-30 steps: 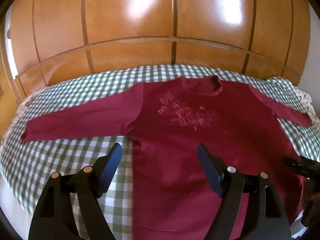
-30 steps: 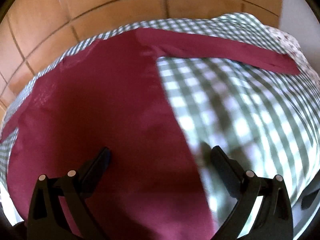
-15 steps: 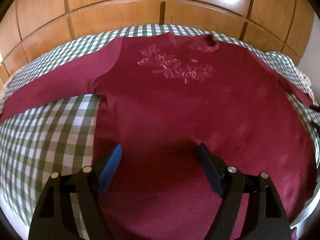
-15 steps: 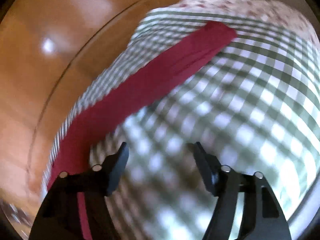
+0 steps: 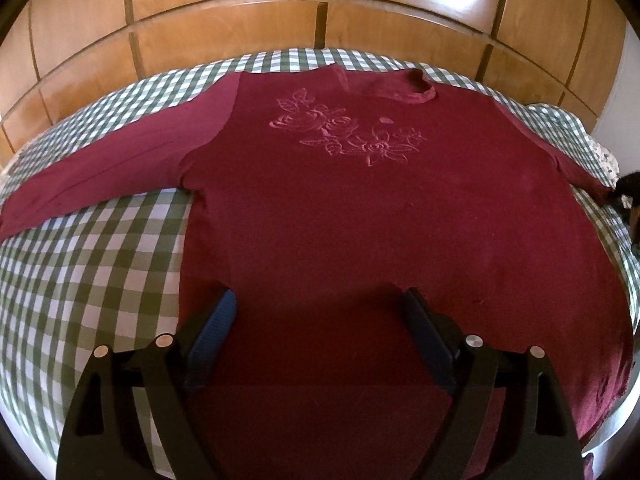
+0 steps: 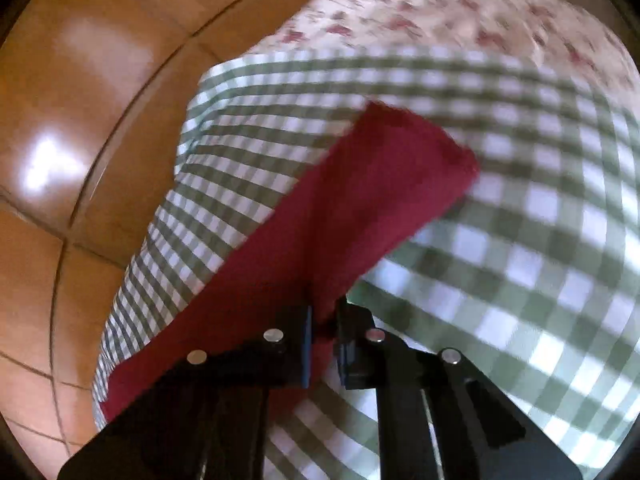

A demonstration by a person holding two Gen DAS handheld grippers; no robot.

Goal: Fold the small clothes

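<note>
The folding has barely begun: the dark red top (image 5: 360, 208) lies spread flat, front up, on the green-checked cloth (image 5: 92, 264) that covers the bed, with its flower embroidery (image 5: 348, 132) showing and its neck toward the wooden wardrobe doors (image 5: 224, 36). No part of the body is turned over, and the sleeve (image 5: 108, 172) on the left of the left wrist view lies straight out to the side. The only step under way is at the other sleeve (image 6: 360, 216), where the right gripper (image 6: 323, 344) is nearly shut, its fingers (image 6: 306, 344) pinching the cloth a little short of the cuff (image 6: 420, 140), so the first sleeve fold looks about to start. The left gripper (image 5: 318, 340) hangs over the lower part of the body with its fingers wide apart and nothing between them; whether the tips touch the fabric cannot be told from this angle. Judging from how things lie, both sleeves, the sides and the final fold across are all left to do. The bottom hem is cut off behind the left gripper and the frame edge, so how it lies is unknown. The right wrist view is blurred, and how much cloth sits between the fingers is hard to make out. In the left wrist view the right gripper is only a dark shape at the right edge. A flowered fabric (image 6: 460, 20) lies beyond the checked cloth, but what it is stays unclear.
</note>
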